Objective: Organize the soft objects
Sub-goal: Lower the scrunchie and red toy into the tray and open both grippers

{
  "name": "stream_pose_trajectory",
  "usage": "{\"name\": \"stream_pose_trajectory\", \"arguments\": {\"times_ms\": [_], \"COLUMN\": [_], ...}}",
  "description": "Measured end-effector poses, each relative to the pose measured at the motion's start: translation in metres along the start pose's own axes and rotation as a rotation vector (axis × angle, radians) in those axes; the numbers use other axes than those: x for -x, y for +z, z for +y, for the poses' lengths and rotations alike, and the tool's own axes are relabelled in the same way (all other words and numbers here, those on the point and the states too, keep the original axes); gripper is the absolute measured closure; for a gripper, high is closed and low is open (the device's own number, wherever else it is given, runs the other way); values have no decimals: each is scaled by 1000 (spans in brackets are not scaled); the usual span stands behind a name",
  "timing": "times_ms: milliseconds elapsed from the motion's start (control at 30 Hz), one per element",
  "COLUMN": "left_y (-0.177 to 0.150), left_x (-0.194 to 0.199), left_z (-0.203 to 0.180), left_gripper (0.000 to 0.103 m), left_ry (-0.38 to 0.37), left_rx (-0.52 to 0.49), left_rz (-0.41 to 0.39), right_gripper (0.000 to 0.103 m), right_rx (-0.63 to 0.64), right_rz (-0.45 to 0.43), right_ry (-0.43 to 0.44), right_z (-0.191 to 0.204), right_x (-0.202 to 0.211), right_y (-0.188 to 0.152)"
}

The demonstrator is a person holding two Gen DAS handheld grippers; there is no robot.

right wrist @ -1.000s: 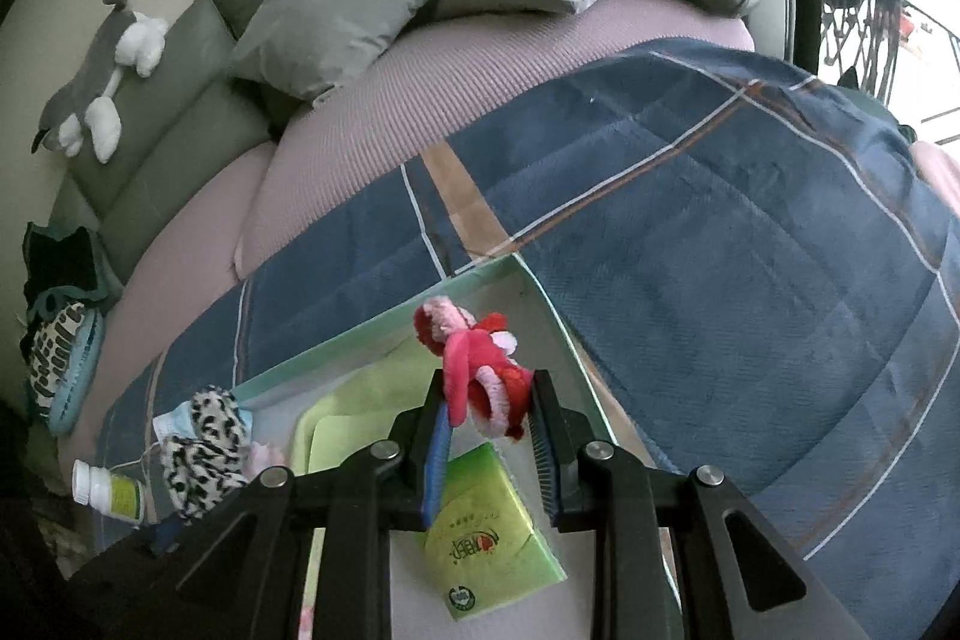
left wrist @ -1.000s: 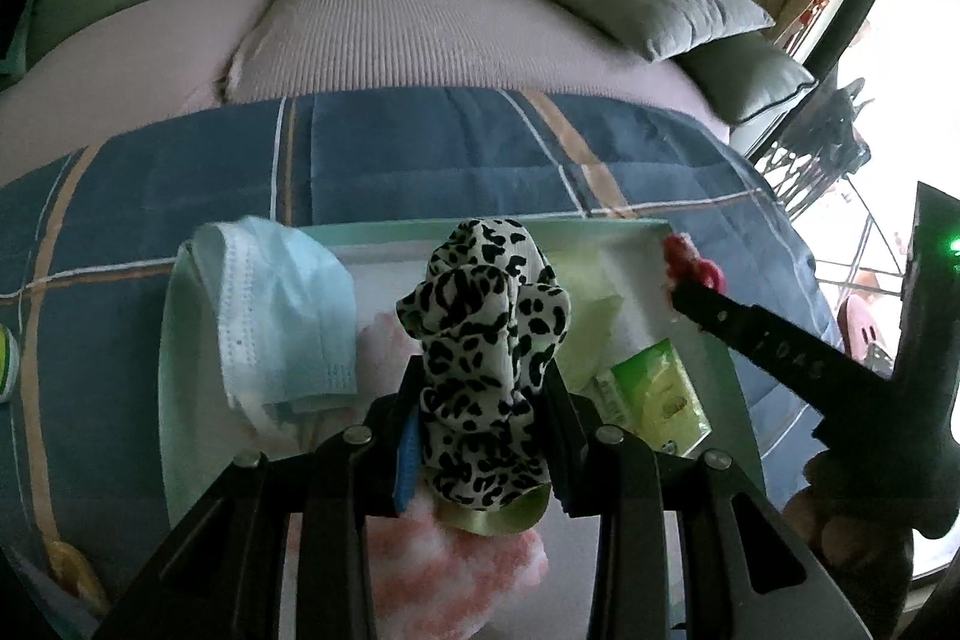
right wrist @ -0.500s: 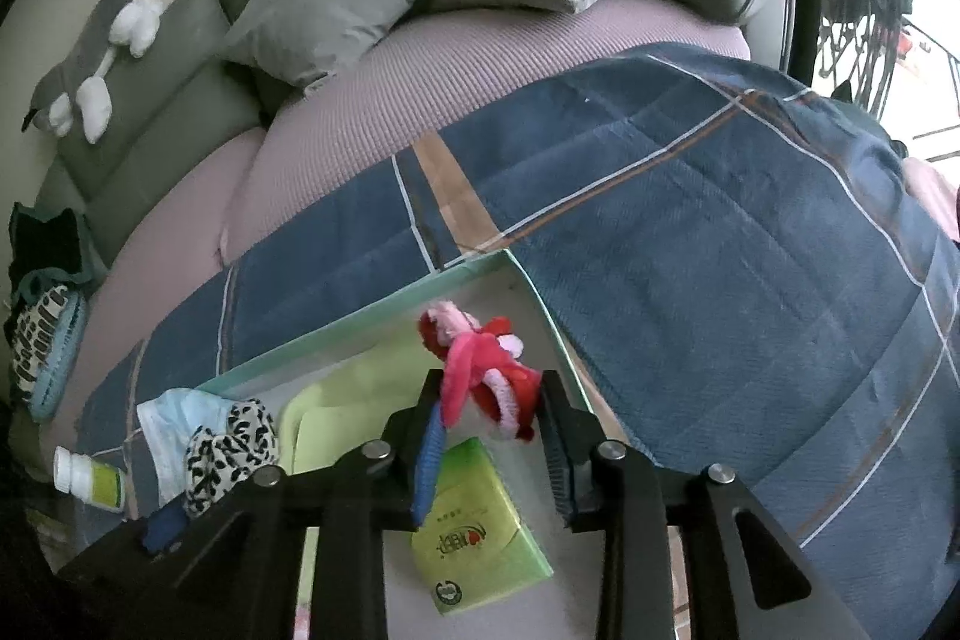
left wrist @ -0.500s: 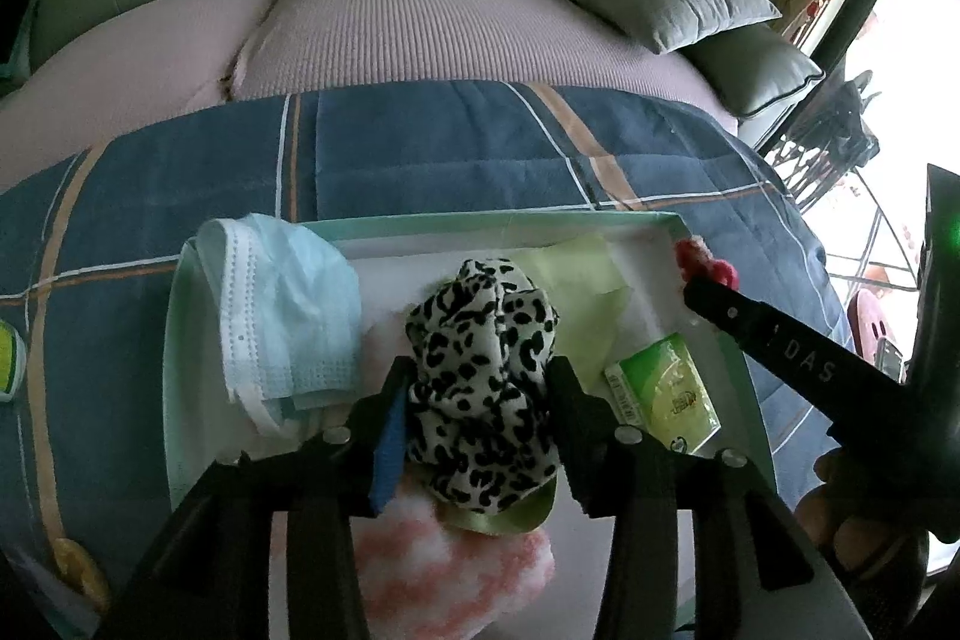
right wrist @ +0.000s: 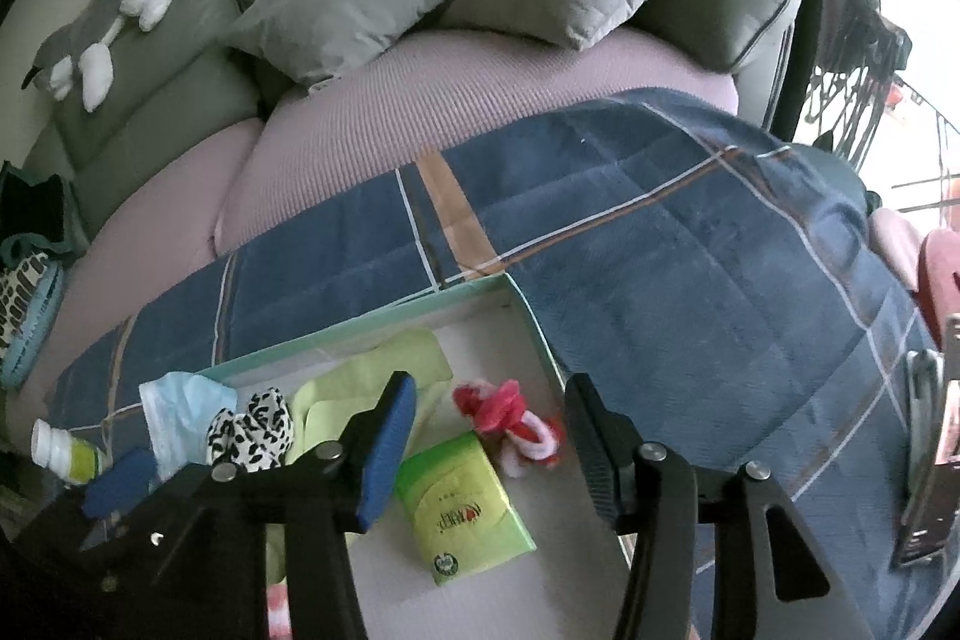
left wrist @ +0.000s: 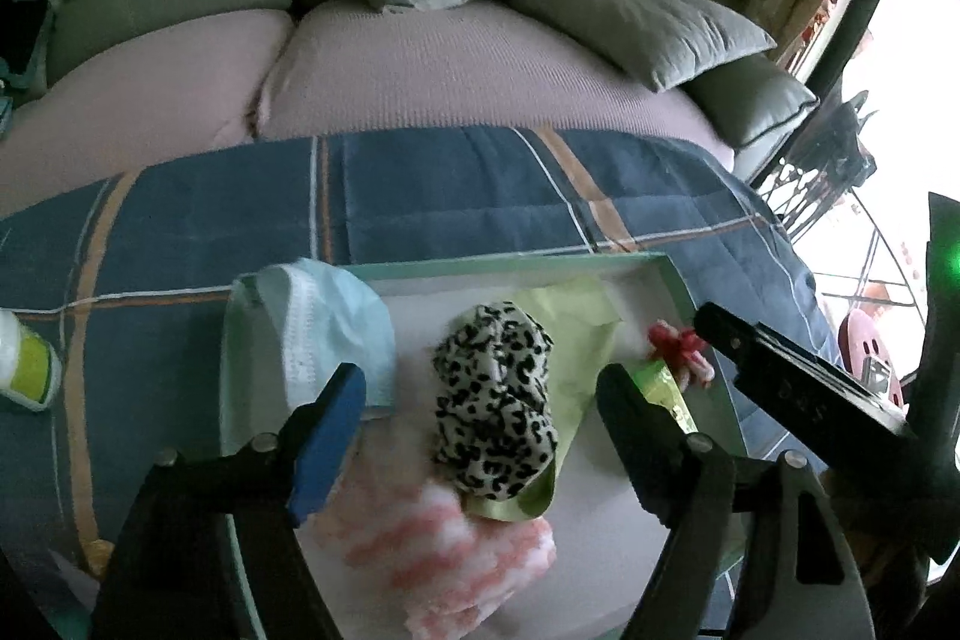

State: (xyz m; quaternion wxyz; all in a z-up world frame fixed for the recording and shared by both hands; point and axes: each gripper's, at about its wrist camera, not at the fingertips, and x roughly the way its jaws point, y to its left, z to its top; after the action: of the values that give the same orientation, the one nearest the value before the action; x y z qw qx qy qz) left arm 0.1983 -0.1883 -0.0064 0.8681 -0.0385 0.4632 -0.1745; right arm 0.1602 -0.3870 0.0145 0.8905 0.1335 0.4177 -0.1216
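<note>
**Dim room, blown-out window, heavy fisheye**

Daylight is coming in from the window [left wrist: 900,58] at right, clipping to white in both views. The sofa [right wrist: 420,100] and box [left wrist: 600,263] are sitting in flat, bluish dimness with soft shadows. Edges are bending and vignetting black. The blanket [right wrist: 690,250] is smearing slightly; near fingers [left wrist: 327,430] are looking soft.

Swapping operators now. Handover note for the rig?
Left gripper: jaws opening, leopard scrunchie lies loose between them in the tray.
Right gripper: jaws opening, red-pink plush toy lies free in the tray by the green tissue pack.
Also in the tray: face mask, pink striped cloth, green cloth.
Left: small bottle lies outside on the blanket.
</note>
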Motion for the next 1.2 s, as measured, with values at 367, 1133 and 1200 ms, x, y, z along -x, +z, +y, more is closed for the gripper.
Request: {"name": "stream_pose_trajectory", "arguments": {"times_ms": [367, 1133, 1200], "left_y": [-4, -31, -35], "left_x": [14, 70, 79], "left_z": [38, 152, 163], "left_gripper": [5, 3, 3], "left_ry": [104, 338, 357], "left_rx": [90, 272, 300], "left_rz": [-34, -79, -86], "right_gripper": [40, 21, 21], "right_rx": [53, 207, 219], "right_rz": [72, 60, 60], "right_ry": [-20, 65, 71], "right_z": [16, 83, 87], "right_x": [6, 24, 25], "right_y": [-16, -31, -32]}}
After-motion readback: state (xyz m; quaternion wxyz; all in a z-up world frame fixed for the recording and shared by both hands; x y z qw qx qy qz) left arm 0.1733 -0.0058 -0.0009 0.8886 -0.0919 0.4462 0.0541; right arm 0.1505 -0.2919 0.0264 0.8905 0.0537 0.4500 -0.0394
